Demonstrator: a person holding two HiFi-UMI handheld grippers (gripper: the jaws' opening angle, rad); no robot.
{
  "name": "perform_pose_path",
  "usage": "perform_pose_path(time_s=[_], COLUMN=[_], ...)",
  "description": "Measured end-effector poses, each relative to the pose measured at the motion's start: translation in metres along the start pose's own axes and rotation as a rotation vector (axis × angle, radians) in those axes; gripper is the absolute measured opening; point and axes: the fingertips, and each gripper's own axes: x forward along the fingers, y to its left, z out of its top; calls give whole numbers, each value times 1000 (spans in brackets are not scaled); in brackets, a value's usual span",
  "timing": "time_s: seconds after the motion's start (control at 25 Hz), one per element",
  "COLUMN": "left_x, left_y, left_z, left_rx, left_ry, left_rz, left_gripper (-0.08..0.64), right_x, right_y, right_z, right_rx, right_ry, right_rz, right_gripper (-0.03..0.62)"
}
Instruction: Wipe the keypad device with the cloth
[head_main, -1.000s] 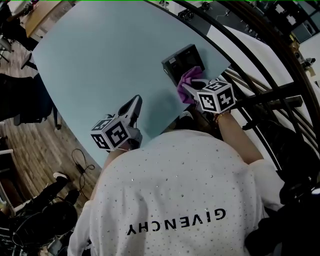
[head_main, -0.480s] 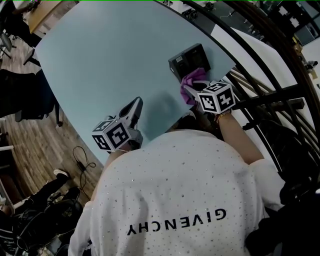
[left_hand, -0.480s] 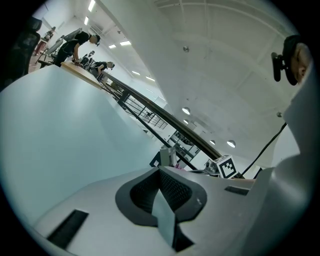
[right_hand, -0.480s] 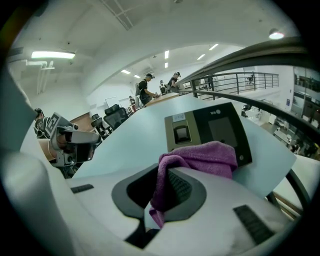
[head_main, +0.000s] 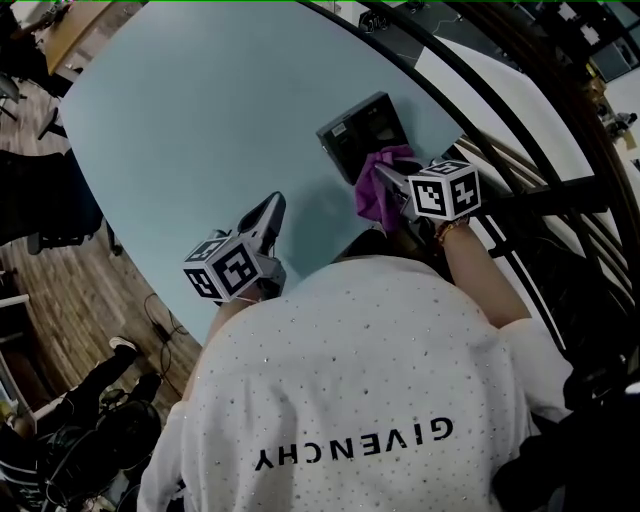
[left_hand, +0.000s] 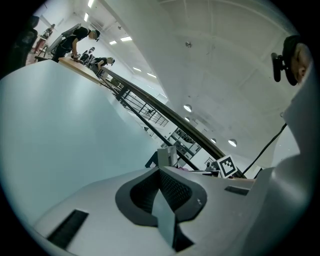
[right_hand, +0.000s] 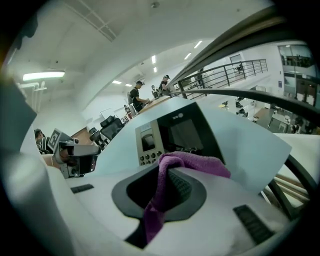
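Wiping step in hand. The right gripper (head_main: 384, 182) has its fingers clenched on the purple cloth (head_main: 376, 196) at the near edge of the keypad device (head_main: 360, 128), which lies on the tabletop (head_main: 200, 100). The left gripper (head_main: 270, 208), fingers closed and empty, sits well apart from the device. Judged next: press the cloth down and sweep it across the keys.

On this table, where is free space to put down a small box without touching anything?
The wide bare part of the table, left of the keypad device and beyond the left gripper, is free. It is crowded at the right edge, where the right gripper holds the cloth at the keypad device.
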Motion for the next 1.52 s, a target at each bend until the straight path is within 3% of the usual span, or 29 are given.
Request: perform_pose_path(time_s=[0.28,0.52,0.92,1.32,1.52], left_x=[37,65,106,111,113], left_y=[-17,-31,-34,-37,-36], left_z=[10,16,21,37,42], left_rx=[3,5,-5,-32,-48], left_ry=[-10,5,20,-12,-52], left_rz=[-3,5,29,125,166], left_gripper=[3,3,3,3,3], right_x=[-11,-25,-26,-41,-17], right_y=[-33,-56,-89,-72,-68], right_z=[9,24,65,180,169], right_rx=[-11,-80,-12,-257,-279], right_ry=[18,51,-13,-175,-101], right_rz=[23,20,93,105,178], right_gripper=[26,26,26,26,26])
